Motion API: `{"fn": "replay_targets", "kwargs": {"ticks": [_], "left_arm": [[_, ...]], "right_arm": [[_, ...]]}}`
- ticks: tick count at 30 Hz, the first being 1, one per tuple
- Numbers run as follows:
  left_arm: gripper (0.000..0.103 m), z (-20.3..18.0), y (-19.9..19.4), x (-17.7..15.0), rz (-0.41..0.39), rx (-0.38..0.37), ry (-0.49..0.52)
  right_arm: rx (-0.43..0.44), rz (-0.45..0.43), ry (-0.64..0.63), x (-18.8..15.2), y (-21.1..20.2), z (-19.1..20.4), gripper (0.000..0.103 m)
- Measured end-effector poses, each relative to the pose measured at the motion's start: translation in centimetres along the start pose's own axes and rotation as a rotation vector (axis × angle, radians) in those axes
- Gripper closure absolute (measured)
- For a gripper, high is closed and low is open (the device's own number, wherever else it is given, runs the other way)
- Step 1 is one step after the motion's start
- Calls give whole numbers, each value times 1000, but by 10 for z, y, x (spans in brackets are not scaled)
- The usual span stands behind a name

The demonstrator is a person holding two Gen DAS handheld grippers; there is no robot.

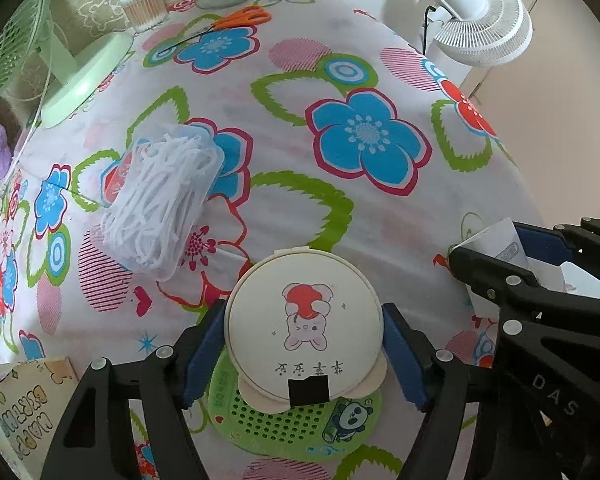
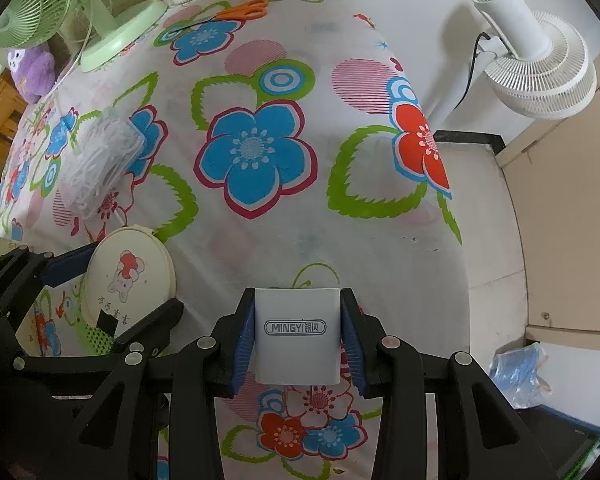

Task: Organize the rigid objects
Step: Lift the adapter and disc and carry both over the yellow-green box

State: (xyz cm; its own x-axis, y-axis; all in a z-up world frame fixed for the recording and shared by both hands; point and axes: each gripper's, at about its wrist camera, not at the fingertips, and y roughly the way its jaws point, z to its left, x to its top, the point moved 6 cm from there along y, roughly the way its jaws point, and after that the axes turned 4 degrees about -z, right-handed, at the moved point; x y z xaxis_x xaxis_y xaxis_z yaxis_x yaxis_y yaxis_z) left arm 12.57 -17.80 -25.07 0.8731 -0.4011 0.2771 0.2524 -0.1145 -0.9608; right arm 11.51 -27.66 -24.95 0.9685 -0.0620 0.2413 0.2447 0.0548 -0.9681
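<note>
left gripper (image 1: pixel 304 344) pads flank my round cream case (image 1: pixel 304 336), not clearly pinching; right gripper (image 2: pixel 298 336) pinches white charger (image 2: pixel 296 336). case may skid toward 12 o'clock off green disc (image 1: pixel 284 428).

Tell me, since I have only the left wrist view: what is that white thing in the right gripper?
Observer: A white rectangular box printed MINGYI. The right gripper is shut on it, with a blue pad pressing on each side.
Operator: Anything on the floor past the table edge?
Observer: A crumpled blue plastic bag lies there, on the right.
Operator: Is the box near the round cream case?
Observer: No. The round cream case sits apart from it, to its left, with flowered tablecloth between them.
</note>
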Motion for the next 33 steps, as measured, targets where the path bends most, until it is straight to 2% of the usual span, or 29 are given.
{"fn": "replay_targets", "kwargs": {"ticks": [33], "left_arm": [[26,26,-77,-37,-104,52,-134]], "right_arm": [[39,-98,-91,-12,-59,50,61]]}}
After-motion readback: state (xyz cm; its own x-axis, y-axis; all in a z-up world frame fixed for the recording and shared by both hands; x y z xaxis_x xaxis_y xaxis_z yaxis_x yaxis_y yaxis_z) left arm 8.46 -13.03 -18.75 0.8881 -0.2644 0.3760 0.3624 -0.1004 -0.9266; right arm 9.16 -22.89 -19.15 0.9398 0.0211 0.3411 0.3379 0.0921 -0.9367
